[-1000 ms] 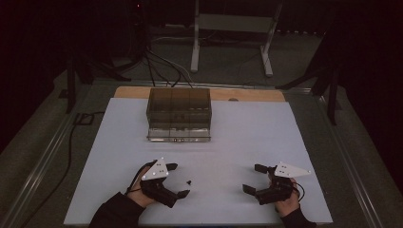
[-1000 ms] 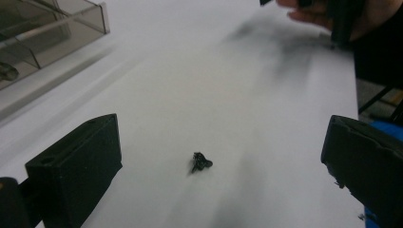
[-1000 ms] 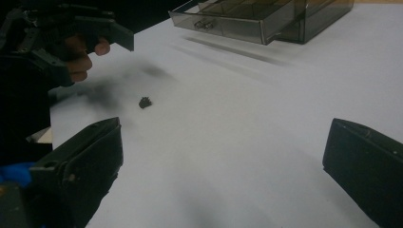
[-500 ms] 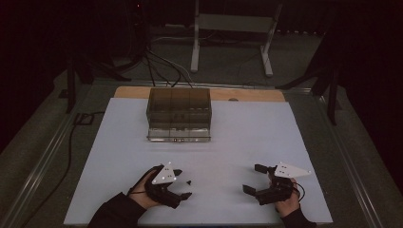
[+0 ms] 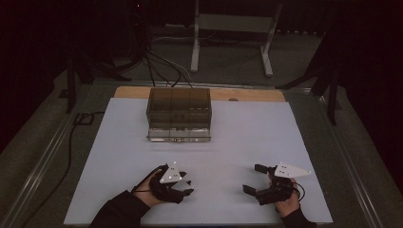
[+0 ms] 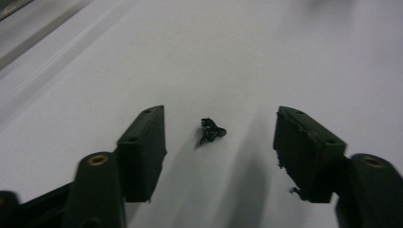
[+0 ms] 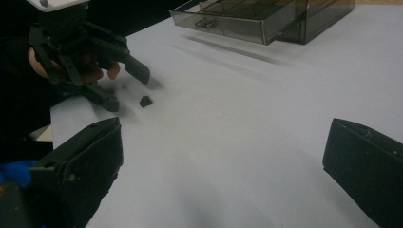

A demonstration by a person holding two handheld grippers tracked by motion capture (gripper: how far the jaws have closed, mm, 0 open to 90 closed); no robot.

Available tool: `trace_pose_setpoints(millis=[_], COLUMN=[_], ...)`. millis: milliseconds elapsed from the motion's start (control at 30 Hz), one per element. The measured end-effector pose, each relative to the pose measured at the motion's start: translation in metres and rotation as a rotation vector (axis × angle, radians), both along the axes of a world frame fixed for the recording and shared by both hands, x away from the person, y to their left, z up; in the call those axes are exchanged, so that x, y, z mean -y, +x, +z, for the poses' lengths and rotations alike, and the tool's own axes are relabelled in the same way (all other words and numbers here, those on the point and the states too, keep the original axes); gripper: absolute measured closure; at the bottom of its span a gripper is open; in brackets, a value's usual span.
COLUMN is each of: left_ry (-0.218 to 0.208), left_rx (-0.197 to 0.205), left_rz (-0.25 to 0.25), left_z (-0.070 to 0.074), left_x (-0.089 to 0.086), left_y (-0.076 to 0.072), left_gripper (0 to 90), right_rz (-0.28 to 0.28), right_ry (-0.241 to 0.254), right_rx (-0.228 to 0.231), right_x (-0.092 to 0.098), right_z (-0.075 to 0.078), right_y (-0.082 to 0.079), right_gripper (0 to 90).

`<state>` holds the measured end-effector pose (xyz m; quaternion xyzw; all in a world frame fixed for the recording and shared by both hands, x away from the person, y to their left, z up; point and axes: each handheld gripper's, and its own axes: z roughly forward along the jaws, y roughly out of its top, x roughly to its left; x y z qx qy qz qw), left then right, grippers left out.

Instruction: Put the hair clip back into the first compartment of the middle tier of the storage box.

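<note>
A small black piece (image 6: 210,131) lies on the white sheet (image 5: 237,133) between the jaws of my left gripper (image 6: 219,116). The jaws have just been closing, but gaps remain on both sides of the piece and neither pad touches it. In the high view the left gripper (image 5: 188,186) is low at the front left, held in a dark-sleeved hand. The right gripper view shows the left gripper (image 7: 128,90) with the black piece (image 7: 146,100) at its tips. My right gripper (image 5: 252,178) rests at the front right, wide open, with bare sheet between its jaws (image 7: 223,142).
A smoky translucent drawer box (image 5: 179,114) stands at the back middle of the sheet, its bottom drawer (image 7: 223,23) pulled out a little toward me. A wooden strip (image 5: 247,94) runs behind it. Cables and metal stand legs lie on the floor beyond the table.
The left gripper has edged to the right and its jaws have narrowed around the small black piece. The right gripper has stayed where it was.
</note>
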<state>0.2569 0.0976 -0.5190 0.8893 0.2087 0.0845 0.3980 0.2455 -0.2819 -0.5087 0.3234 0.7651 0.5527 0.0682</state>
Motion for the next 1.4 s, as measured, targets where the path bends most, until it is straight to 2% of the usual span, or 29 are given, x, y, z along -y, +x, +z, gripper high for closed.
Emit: trace_pose_setpoints(millis=[200,333,567,900,1167,1300,1400], left_ry=[0.013,0.040,0.045,0.042,0.057,0.073,0.069], left_rx=[0.006,0.003,-0.010,-0.030,-0.035,-0.027,-0.029], left_rz=[-0.033,-0.029,-0.045,-0.028,-0.014,-0.017,-0.009], left_z=[-0.002,-0.003,-0.005,-0.004,-0.003,-0.002,-0.002], left_x=[0.005,0.008,0.010,0.011,0.012,0.014,0.014], left_y=[0.001,0.003,0.006,0.011,0.013,0.013,0.013], left_gripper=[47.0,51.7,58.4,67.5,76.8,77.4,77.7], right_rz=[0.001,-0.001,0.000,-0.001,0.002,-0.001,-0.002], right_ry=[0.001,0.001,0.000,0.005,-0.002,-0.002,-0.002], right_rx=[0.001,-0.001,-0.002,-0.003,-0.003,-0.004,-0.003], right_x=[0.000,0.000,0.000,0.000,0.000,0.000,0.000], right_z=[0.000,0.000,0.000,0.000,0.000,0.000,0.000], right_y=[0.000,0.000,0.000,0.000,0.000,0.000,0.000], right_gripper=[0.0,0.0,0.0,0.0,0.0,0.0,0.0])
